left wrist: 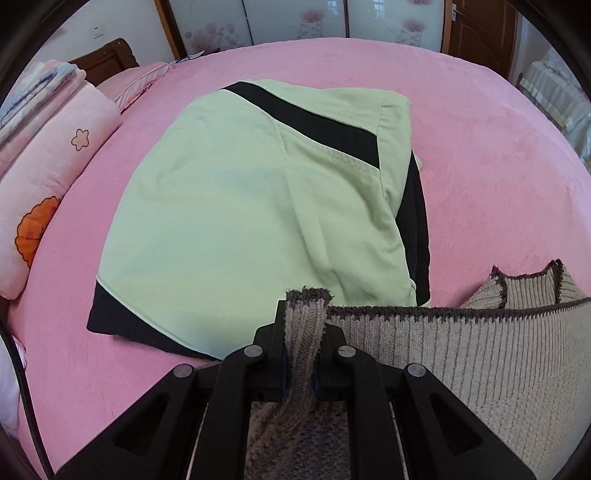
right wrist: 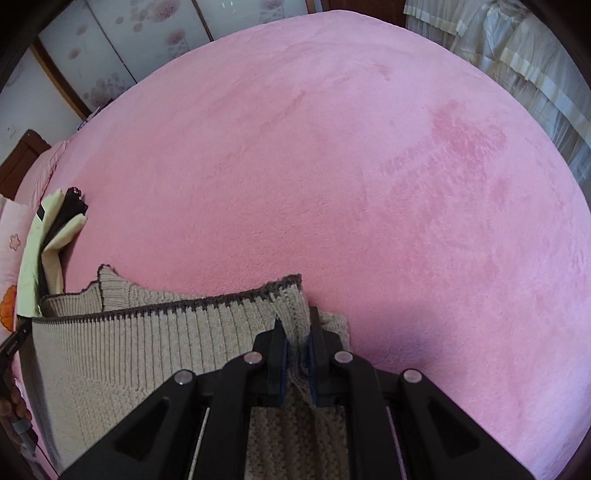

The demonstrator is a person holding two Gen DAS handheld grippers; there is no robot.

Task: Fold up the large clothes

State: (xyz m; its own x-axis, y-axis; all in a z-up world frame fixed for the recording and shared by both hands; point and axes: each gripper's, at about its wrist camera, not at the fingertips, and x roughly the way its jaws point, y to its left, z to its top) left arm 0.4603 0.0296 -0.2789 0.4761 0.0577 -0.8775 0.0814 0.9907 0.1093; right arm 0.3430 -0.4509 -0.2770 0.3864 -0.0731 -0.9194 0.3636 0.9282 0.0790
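My left hand-held gripper and right hand-held gripper each pinch a corner of the beige knit sweater, stretching its hem taut above the pink bed, probably for laying flat. Folded green garment lies at twelve o'clock.

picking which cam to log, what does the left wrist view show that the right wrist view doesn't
Only the left wrist view shows the whole top of the folded green garment with its black stripe, and the left tool shut on a bunched corner of the knit sweater.

Only the right wrist view shows the right tool shut on the sweater's other corner, a wide bare stretch of pink bed ahead, and curtains.

Both show the sweater's dark-trimmed edge stretched between the tools, the pink bed, the flower-print pillow and the wardrobe doors; the right view catches only the green garment's side.
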